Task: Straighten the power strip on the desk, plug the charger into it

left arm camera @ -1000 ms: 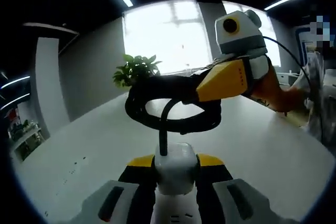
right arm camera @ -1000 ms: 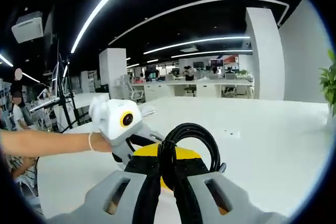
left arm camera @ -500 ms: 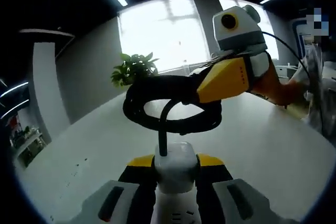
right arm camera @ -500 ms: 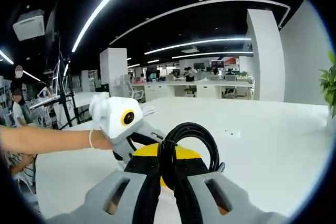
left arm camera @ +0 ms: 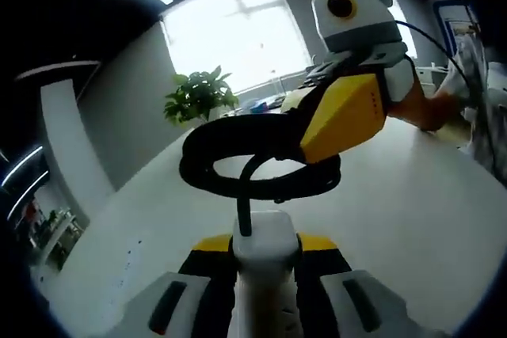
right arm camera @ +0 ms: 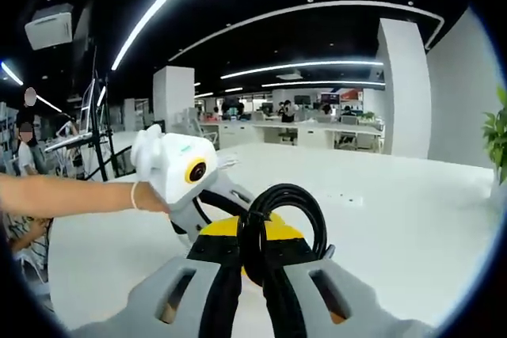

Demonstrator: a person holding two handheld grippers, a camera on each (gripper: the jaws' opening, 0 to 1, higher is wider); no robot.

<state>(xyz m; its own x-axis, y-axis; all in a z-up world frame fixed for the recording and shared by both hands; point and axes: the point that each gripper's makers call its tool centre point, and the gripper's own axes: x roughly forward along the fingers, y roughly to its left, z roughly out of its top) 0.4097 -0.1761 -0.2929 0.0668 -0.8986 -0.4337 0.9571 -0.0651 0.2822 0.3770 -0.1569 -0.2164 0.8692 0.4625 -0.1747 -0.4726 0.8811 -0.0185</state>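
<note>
A white power strip (left arm camera: 265, 255) is clamped end-on between the jaws of my left gripper (left arm camera: 265, 263), which is shut on it. Its thick black cable (left arm camera: 242, 203) rises from the strip into a coil (left arm camera: 207, 150) held above the white desk (left arm camera: 412, 203). My right gripper (left arm camera: 307, 138) comes in from the right with yellow jaws shut on that coil. In the right gripper view the coil (right arm camera: 295, 199) stands up between the jaws of my right gripper (right arm camera: 253, 263). The left gripper's grey body (right arm camera: 226, 194) sits just left of it, held by a person's bare forearm (right arm camera: 71, 195).
A potted plant (left arm camera: 198, 96) stands at the desk's far edge before a bright window (left arm camera: 238, 29). A white pillar (right arm camera: 404, 89) and rows of office desks (right arm camera: 317, 132) lie beyond. A tripod (right arm camera: 99, 128) and people stand at the left.
The left gripper view has tilted and drawn closer to the coil, so the right gripper looks larger. Both holds are unchanged.
</note>
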